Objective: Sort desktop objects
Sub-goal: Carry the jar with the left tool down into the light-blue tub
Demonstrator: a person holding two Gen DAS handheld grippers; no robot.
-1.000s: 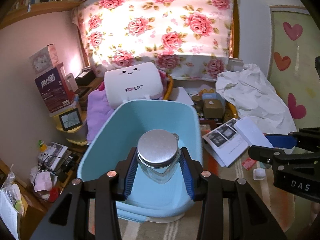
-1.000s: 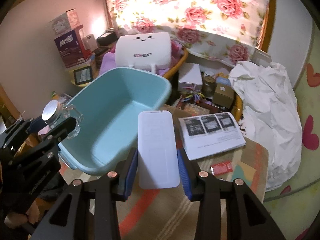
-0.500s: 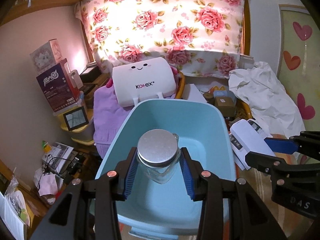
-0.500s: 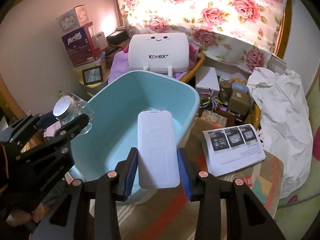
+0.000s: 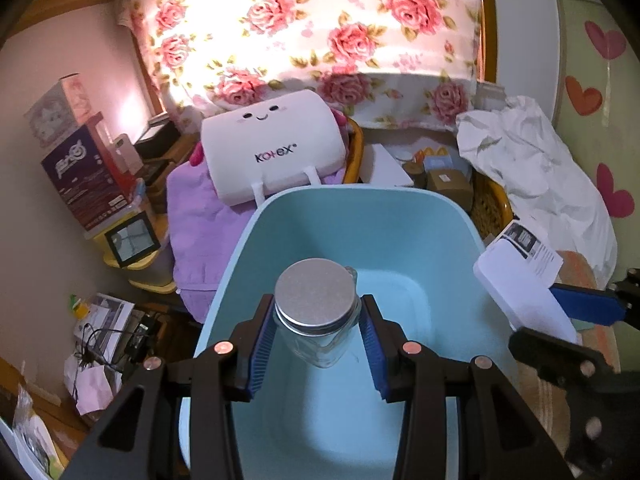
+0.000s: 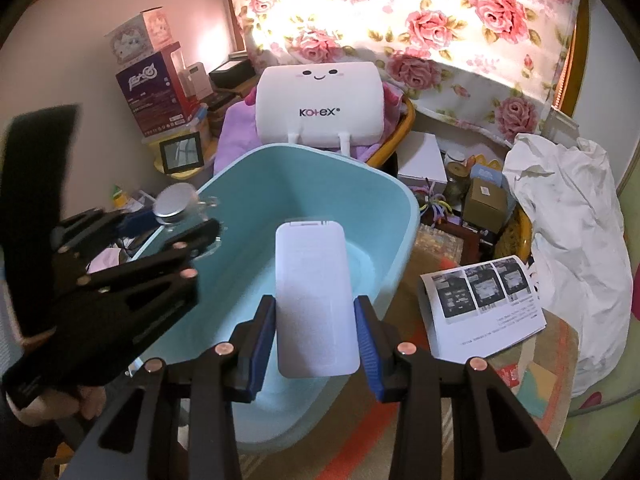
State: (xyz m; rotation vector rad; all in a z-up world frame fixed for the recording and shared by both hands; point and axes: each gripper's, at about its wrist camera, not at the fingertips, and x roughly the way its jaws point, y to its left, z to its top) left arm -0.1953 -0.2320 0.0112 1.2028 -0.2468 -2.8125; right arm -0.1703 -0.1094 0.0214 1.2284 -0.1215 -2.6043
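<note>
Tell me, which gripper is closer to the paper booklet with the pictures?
Right. The right gripper sits just left of the booklet; the left gripper is across the blue tub.

left hand-held gripper [image 5: 318,330] clamps glass jar [image 5: 317,318] w/ metal lid, above blue tub [image 5: 448,216].

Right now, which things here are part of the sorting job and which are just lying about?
Part of the job:
glass jar, in the left hand-held gripper
white case, in the right hand-held gripper
blue tub

Lying about:
pad pack
leaflet
white cloth
purple box
</note>
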